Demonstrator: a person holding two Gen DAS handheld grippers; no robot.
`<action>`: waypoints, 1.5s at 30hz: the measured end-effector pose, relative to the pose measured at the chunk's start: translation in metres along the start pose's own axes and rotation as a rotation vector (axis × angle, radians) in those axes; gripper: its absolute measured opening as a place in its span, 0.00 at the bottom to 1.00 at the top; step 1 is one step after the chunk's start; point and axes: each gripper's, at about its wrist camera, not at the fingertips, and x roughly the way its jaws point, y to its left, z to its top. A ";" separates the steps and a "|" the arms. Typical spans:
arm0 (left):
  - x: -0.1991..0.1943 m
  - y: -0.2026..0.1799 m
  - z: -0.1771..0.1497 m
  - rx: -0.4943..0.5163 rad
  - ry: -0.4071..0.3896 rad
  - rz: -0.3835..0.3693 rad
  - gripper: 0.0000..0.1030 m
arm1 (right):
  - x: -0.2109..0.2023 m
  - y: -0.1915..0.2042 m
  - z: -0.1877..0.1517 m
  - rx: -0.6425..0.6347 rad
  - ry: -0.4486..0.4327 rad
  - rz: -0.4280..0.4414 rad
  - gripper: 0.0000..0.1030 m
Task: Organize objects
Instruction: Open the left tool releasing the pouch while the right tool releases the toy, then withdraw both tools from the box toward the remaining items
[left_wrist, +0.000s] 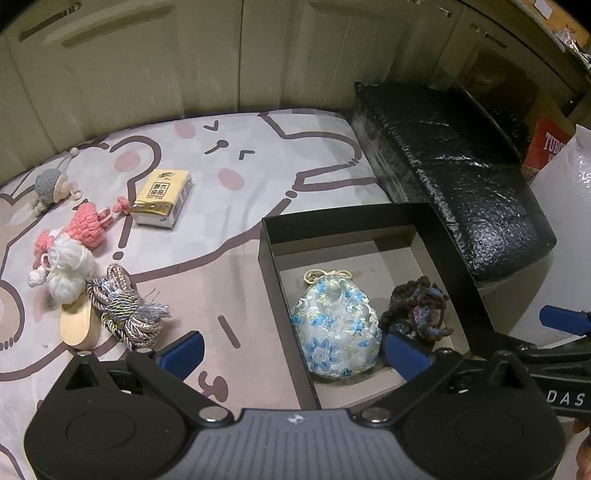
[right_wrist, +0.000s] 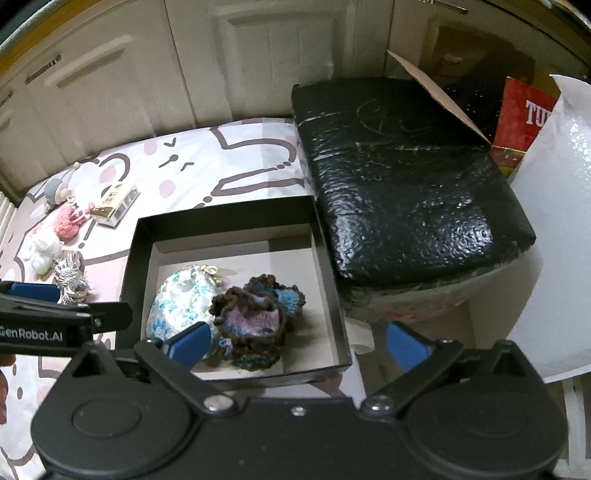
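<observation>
1. The black open-topped cardboard box (right_wrist: 142, 236) sits on the cartoon-printed bed sheet (left_wrist: 229, 206). Already in it are a blue-and-white floral brocade drawstring pouch (left_wrist: 338, 325) and, just beside it, a brown-edged crocheted piece with lilac and blue yarn (right_wrist: 255, 314). Both are soft and light, we judge.
2. Still out on the sheet, well apart from the box: a coiled bundle of silver-blue twisted cord (left_wrist: 125, 306), a white yarn pompom (left_wrist: 70, 269), a pink crocheted toy (left_wrist: 88, 229), a grey-capped knitted doll (left_wrist: 51, 186), a pale wooden oval piece (left_wrist: 79, 326) and a yellow pocket tissue pack (left_wrist: 164, 197).
3. Handling, as we judge it — the cord bundle is limp and will sag, so we would pinch it across the bound middle. The yarn toys compress, so we would take them by the bulk. The tissue pack is squashy with slick film, best gripped across its narrow sides. The wooden piece is stiff and smooth — it could slip.
4. The left gripper (left_wrist: 293, 350) hangs with blue pads spread wide and nothing between them. The right gripper (right_wrist: 295, 341) is likewise spread over the box's near edge, gripping nothing.
5. Readable writing: "GenRobot.AI" on the left gripper's side in the right view, "DAS" on the other tool, and "TU…" on a red carton (right_wrist: 524, 118) behind the black bubble-wrapped parcel (right_wrist: 406, 177). The tissue pack's characters are too small for us to read.
</observation>
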 end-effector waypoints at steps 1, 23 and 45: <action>-0.001 0.001 0.000 0.000 -0.001 -0.001 1.00 | -0.001 -0.001 0.000 0.004 -0.002 0.000 1.00; -0.031 0.016 -0.008 0.017 -0.054 -0.013 1.00 | -0.036 -0.003 -0.001 0.043 -0.045 -0.031 1.00; -0.052 0.034 -0.011 0.020 -0.088 -0.014 1.00 | -0.061 0.000 -0.008 0.090 -0.106 -0.032 1.00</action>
